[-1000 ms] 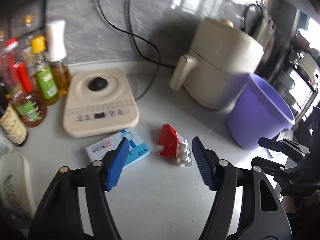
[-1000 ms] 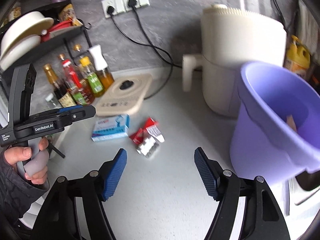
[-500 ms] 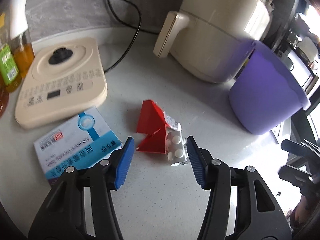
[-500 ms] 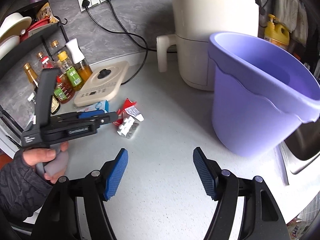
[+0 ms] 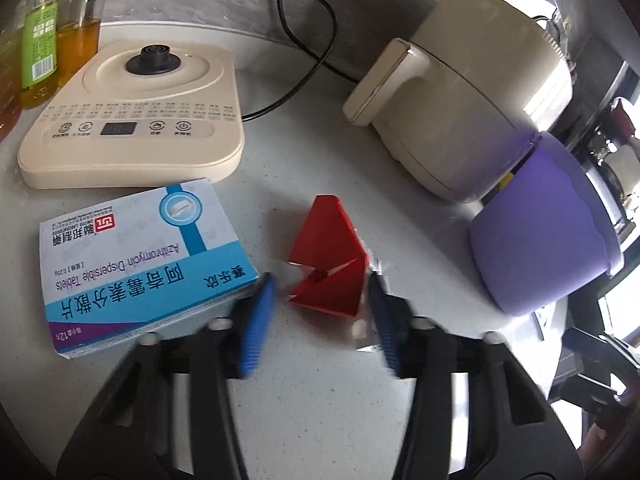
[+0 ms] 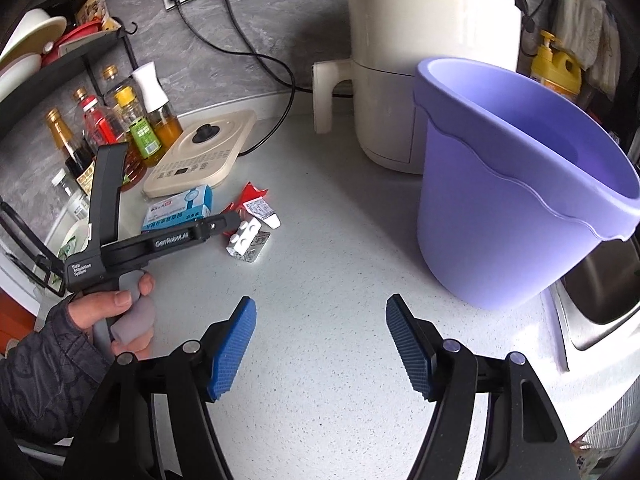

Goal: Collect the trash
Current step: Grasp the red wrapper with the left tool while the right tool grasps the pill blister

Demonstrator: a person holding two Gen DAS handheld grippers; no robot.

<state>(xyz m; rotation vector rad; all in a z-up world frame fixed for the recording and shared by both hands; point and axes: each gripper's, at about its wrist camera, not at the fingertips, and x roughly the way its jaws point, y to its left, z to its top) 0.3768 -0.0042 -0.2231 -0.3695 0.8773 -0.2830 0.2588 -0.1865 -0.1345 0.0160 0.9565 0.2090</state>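
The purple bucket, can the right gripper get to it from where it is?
Probably yes. The right gripper is open and empty, and only bare counter lies between it and the purple bucket.

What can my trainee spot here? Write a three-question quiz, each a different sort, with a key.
1. True or false: the red carton lies between the left tool's pads.
2. What stands right beside the purple bucket? A: cream air fryer. B: medicine box. C: red carton.
3. Which drug name is printed on the medicine box?
Key: 1 true; 2 A; 3 Azithromycin.
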